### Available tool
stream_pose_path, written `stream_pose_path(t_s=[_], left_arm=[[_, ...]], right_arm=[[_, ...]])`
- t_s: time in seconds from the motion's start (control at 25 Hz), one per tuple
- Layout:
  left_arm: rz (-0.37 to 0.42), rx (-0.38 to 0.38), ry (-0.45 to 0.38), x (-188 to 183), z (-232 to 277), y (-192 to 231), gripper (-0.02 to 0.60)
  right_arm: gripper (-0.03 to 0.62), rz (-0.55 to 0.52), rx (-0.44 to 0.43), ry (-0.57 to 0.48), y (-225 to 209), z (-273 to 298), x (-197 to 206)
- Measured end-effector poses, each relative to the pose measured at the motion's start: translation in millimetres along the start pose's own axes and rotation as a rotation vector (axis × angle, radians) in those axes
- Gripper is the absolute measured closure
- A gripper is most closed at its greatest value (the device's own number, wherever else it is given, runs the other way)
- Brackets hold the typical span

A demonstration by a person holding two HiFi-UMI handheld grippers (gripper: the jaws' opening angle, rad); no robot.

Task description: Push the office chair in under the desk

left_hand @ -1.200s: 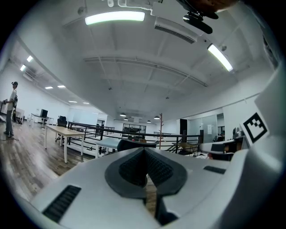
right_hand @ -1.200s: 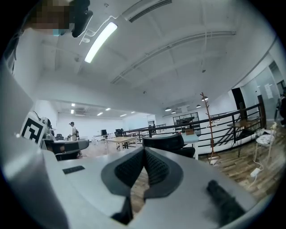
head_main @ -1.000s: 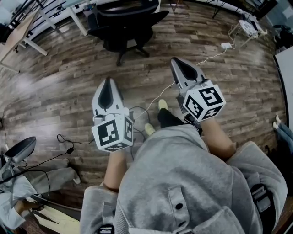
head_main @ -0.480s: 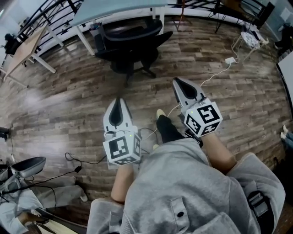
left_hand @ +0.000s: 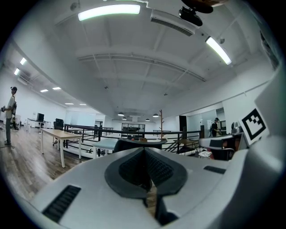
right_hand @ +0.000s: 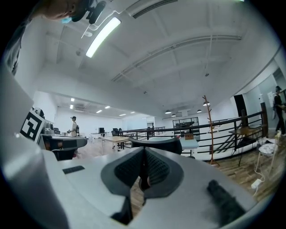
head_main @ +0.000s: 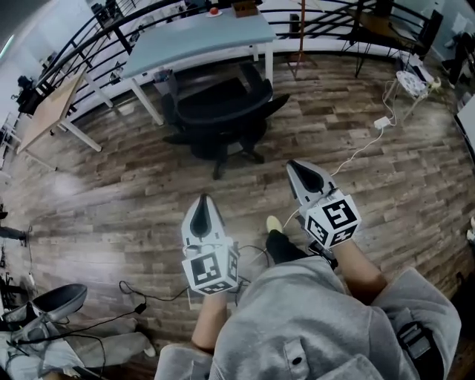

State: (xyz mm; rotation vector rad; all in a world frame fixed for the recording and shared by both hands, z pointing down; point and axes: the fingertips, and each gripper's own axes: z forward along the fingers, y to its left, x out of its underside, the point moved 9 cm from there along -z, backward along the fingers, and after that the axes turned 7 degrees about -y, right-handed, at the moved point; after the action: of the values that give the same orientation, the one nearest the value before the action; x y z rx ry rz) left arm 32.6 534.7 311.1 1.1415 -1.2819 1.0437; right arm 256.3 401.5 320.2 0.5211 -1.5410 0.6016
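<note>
A black office chair [head_main: 223, 111] stands on the wood floor in front of a pale blue desk [head_main: 197, 41], its back towards me and its seat partly out from under the top. My left gripper [head_main: 202, 202] and right gripper [head_main: 297, 167] are both shut and empty, a good step short of the chair. In the left gripper view the chair back [left_hand: 138, 142] shows just above the closed left gripper [left_hand: 144, 151]. The right gripper view has the chair back [right_hand: 156, 140] and the desk [right_hand: 192, 143] beyond the closed right gripper [right_hand: 144, 151].
A wooden desk [head_main: 52, 104] stands at the left. A white cable and plug block [head_main: 382, 122] lie on the floor to the right, near a small round table [head_main: 412, 78]. A black railing [head_main: 334, 15] runs behind the desk. Another chair [head_main: 44, 304] is at lower left.
The chair and desk have come further into the head view and sit lower in it. Both grippers also show lower in the frame, still shut, pointing at the chair.
</note>
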Motion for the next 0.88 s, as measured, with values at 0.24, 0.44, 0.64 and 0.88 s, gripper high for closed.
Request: stream_pose_path(t_s=[0.24,0.44,0.64,0.88], left_arm=[[0.014,-0.019,0.015,7,54,12,0.566],[0.027,-0.03,0.003,5,105,23,0.565],[0.036,-0.051,0.017,6,152,31,0.565],[0.051,-0.084,0.035,11,202,31,0.565]], right_arm=[[0.566,0.002,-0.005,0.013,-31,49,8],[0.566,-0.033,-0.014,0.006,-58,97,4],[0.566,-0.05,-0.021,0.023,-86,136,4],[0.566,-0.032,-0.033,0.022,-130,173,3]])
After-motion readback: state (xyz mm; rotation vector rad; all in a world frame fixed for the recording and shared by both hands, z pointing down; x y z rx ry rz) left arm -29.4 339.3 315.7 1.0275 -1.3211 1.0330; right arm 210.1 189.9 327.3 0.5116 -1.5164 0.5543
